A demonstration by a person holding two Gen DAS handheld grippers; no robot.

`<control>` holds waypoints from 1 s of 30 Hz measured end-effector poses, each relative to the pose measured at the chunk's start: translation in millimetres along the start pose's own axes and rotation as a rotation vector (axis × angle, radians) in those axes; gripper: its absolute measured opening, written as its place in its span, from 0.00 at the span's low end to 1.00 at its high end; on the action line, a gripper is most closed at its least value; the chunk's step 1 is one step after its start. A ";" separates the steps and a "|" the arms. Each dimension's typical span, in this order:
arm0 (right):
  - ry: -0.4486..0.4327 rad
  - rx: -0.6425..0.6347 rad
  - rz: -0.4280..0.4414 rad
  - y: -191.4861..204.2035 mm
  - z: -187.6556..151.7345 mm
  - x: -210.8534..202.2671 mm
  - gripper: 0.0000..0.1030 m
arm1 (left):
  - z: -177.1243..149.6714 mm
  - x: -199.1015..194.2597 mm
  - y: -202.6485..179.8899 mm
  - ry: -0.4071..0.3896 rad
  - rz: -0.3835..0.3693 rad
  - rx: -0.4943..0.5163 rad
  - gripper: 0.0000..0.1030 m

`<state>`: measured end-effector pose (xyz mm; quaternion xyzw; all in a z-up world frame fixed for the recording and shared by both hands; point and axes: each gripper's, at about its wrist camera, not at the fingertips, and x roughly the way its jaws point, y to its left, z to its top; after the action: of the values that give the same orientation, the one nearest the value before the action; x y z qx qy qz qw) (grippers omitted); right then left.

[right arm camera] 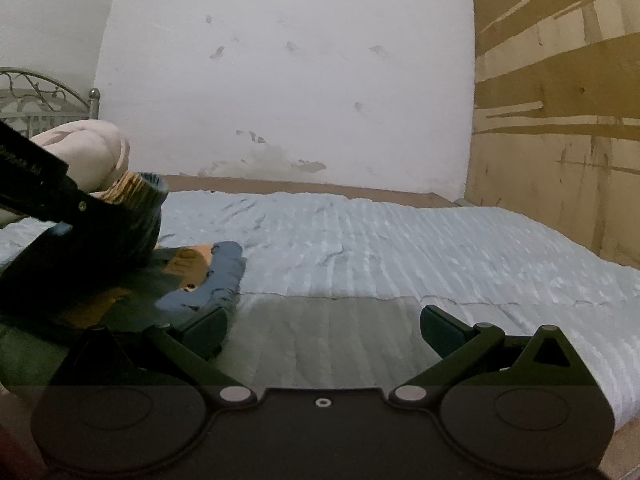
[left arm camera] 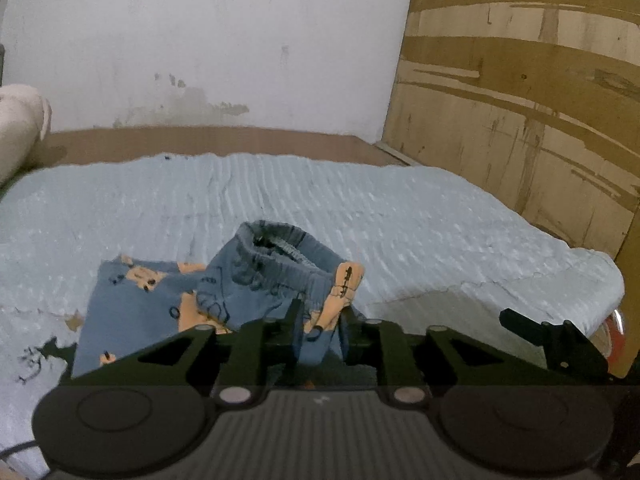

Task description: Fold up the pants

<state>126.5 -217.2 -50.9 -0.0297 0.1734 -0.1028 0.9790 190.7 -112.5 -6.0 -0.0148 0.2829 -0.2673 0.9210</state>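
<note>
While clamped on a fold of the pants (left arm camera: 256, 292), left gripper (left arm camera: 318, 320) sits nearest the lens: jaws pinched together on blue fabric, cloth hanging down between the fingers. Lifted at that pinch, elastic waistband bunched and gaping open just above the fingertips. Rest of the garment (blue, orange patches, black print) lying flat on the mattress pad (left arm camera: 400, 216), spread off to the left. Farther right, black tip of the other tool visible at the pad's edge.

From the right wrist view: right gripper (right arm camera: 324, 332) jaws wide apart, holding nothing, hovering low over bare shaded pad. Left finger (right arm camera: 204, 326) just beside the pants hem (right arm camera: 224, 276), contact not clear. Left tool body crossing the upper left, blocking most of the garment.

Beyond the pad: brown strip of bed base, pale rolled pillow (right arm camera: 86, 148) at far left, metal headboard (right arm camera: 44, 96) behind it. Stained white wall (right arm camera: 280, 80) at the back, taped cardboard panel (right arm camera: 560, 120) on the right.
</note>
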 end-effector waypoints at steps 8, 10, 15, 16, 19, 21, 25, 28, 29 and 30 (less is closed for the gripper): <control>0.027 0.008 -0.018 -2.3 -5.5 10.0 0.99 | -1.3 -27.4 20.8 -0.046 0.018 -0.042 0.84; 0.022 0.008 -0.021 -2.2 -6.5 10.6 0.99 | 0.0 -35.1 28.6 -0.060 0.065 -0.056 0.89; 0.002 0.038 -0.009 -4.4 -6.7 8.8 0.99 | 2.8 -56.5 57.5 -0.070 0.225 -0.117 0.99; -0.002 0.049 0.000 -5.0 -5.1 7.6 0.99 | 2.8 -61.4 66.4 -0.064 0.257 -0.139 0.99; -0.020 0.087 0.060 -5.8 4.1 3.1 0.99 | 5.2 -76.2 91.3 -0.049 0.377 -0.195 0.99; -0.019 0.110 0.127 -4.5 11.5 4.0 0.99 | 5.0 -88.6 105.3 -0.067 0.433 -0.213 0.99; -0.002 0.129 0.260 2.0 31.9 16.8 0.99 | 0.1 -96.3 123.0 -0.064 0.478 -0.230 0.99; 0.051 0.177 0.364 6.8 47.4 38.1 0.99 | -10.5 -85.2 129.5 -0.014 0.467 -0.262 0.99; 0.087 0.197 0.399 8.6 52.0 48.6 0.99 | -14.2 -81.4 129.5 -0.009 0.459 -0.269 0.99; 0.115 0.209 0.421 10.5 54.4 55.7 0.99 | -18.2 -77.4 128.0 -0.008 0.453 -0.271 0.99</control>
<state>198.5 -217.5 -19.3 0.1146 0.2196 0.0847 0.9651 189.0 38.1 -4.3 -0.0754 0.3086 -0.0139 0.9481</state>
